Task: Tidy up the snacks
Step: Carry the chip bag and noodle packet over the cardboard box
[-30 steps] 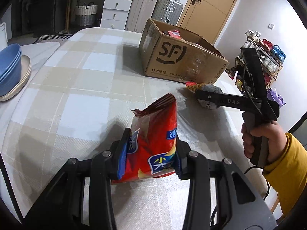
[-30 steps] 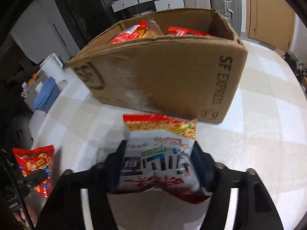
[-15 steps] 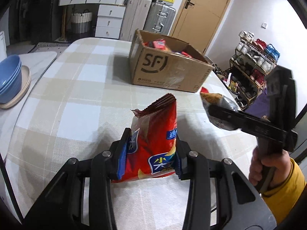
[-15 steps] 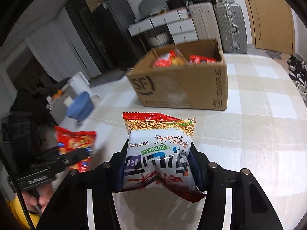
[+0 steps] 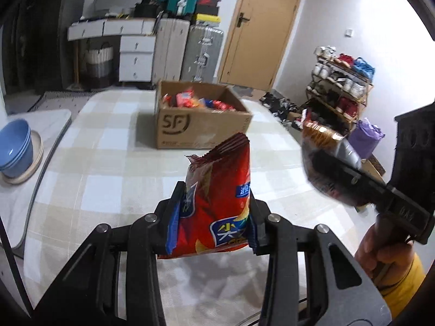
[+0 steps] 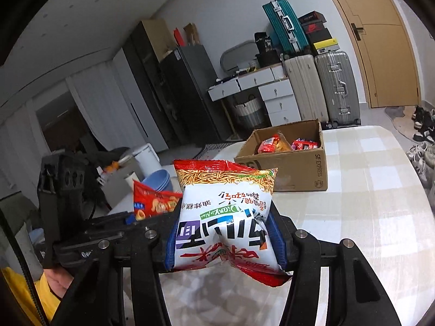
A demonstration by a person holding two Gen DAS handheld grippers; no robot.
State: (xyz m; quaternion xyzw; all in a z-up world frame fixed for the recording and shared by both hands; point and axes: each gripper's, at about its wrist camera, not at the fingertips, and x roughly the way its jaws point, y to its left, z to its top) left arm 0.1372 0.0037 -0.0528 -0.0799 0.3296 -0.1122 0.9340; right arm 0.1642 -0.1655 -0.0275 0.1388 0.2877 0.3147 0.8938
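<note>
My left gripper (image 5: 214, 206) is shut on a red chip bag (image 5: 220, 195), held upright above the checked table (image 5: 108, 163). My right gripper (image 6: 223, 233) is shut on a white and red noodle snack bag (image 6: 225, 217), also lifted above the table. The open SF cardboard box (image 5: 201, 125) stands further back on the table with several snack packs inside; it also shows in the right wrist view (image 6: 293, 163). The right gripper with its bag appears blurred at the right of the left wrist view (image 5: 326, 168). The left gripper and chip bag (image 6: 152, 203) show at the left of the right wrist view.
Stacked blue bowls (image 5: 15, 149) on a plate sit on a side counter at the left. Suitcases (image 6: 320, 87), drawers (image 5: 136, 57) and a door stand behind the table. A shoe rack (image 5: 339, 92) stands at the right.
Both grippers have lifted and pulled back from the box with their bags. The box now looks smaller and further away in both views.
</note>
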